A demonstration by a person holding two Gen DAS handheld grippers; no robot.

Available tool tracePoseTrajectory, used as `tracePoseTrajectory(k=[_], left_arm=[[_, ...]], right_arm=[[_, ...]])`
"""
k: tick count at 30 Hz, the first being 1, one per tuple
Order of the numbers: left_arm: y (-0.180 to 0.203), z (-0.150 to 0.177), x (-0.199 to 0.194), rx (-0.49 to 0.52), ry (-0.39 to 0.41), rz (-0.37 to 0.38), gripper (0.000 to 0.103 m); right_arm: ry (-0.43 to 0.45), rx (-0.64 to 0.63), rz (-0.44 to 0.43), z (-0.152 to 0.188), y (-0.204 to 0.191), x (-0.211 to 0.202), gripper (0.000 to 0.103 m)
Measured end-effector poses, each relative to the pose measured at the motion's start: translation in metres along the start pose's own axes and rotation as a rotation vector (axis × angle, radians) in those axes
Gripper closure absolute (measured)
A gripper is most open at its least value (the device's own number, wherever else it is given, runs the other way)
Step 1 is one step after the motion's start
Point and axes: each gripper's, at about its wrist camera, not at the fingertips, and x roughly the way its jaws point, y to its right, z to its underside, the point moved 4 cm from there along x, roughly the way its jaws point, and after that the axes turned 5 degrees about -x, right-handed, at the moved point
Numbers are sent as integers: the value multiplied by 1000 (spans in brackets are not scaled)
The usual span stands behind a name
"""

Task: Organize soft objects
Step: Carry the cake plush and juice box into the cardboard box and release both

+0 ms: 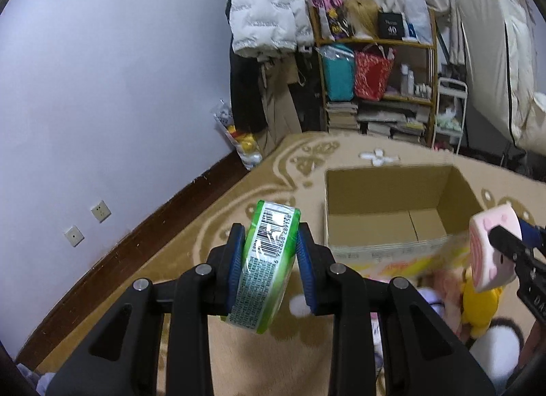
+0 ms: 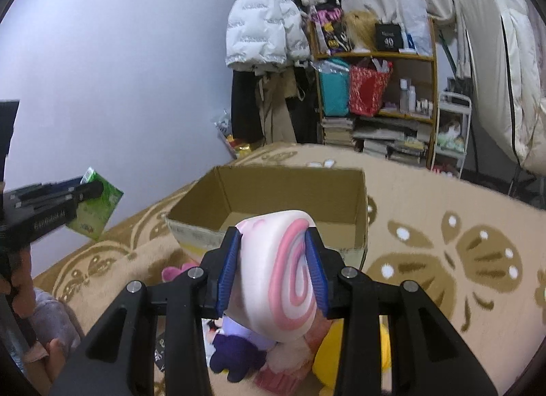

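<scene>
My left gripper (image 1: 271, 252) is shut on a green tissue pack (image 1: 264, 266) with a barcode, held above the beige blanket, left of the open cardboard box (image 1: 389, 191). My right gripper (image 2: 273, 268) is shut on a white-and-pink swirl cushion (image 2: 276, 269), held just in front of the box (image 2: 290, 188). The cushion also shows in the left wrist view (image 1: 493, 252), and the tissue pack in the right wrist view (image 2: 97, 206). The box looks empty inside.
Soft toys lie in front of the box: a yellow plush (image 1: 477, 304), a purple plush (image 2: 235, 351) and a pink one (image 2: 177, 271). The patterned blanket (image 2: 443, 242) covers the surface. A cluttered shelf (image 2: 375, 89) and hanging coats (image 2: 262, 34) stand behind.
</scene>
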Motion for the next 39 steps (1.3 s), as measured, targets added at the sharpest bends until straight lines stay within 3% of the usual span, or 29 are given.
tracePoseTrajectory(k=[10,21,27,39], left_arm=[[-2,-58,2,10,78,4,74],[14,-96,23,48,129,61,74],[32,-93,42,54,105,117,74],[74,-62,84,51,-11,233,73]], right_arm=[[55,-80,4,-41,-1,7,62],[66,-202,51,-55,6,30,62],[35,-228,40,-53,11,54,62],[-11,-110,-10,-39,28,81,57]])
